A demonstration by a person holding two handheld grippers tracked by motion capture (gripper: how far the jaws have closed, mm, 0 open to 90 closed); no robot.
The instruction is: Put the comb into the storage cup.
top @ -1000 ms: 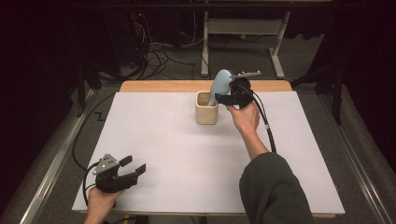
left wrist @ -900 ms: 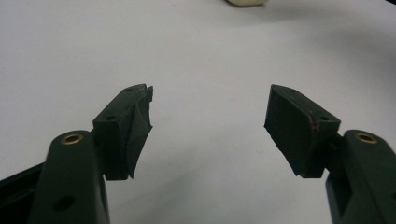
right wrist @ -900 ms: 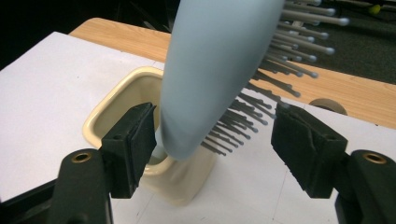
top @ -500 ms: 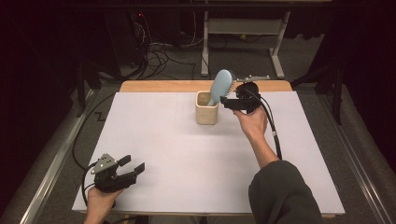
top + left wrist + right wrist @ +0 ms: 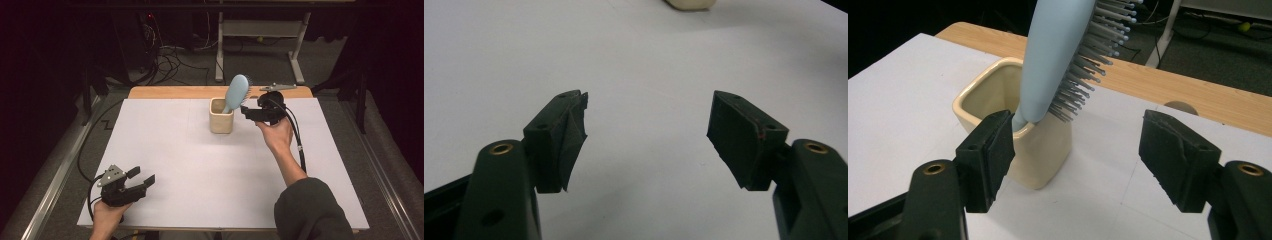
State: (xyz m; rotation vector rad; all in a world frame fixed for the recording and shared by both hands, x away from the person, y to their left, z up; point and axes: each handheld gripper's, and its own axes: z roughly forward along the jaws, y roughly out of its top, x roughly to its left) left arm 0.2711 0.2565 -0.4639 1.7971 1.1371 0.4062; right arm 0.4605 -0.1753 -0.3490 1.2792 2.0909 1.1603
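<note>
Blue hairbrush (image 5: 236, 93) standing handle-down in cream cup (image 5: 220, 116) at 12 o'clock on white counter (image 5: 200, 165), head leaning toward 1 o'clock. Right claw (image 5: 244, 111) released, just beside cup at 3 o'clock; left claw (image 5: 142, 177) released, idle at 7 o'clock. Risk: top-heavy lean tipping cup if nudged.

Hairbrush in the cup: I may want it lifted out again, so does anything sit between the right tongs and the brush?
Nothing visible does. The right tongs stand open just beside the cream cup, apart from the blue hairbrush, which leans handle-down in it, bristles toward the tongs. Only bare white table surrounds them.
</note>
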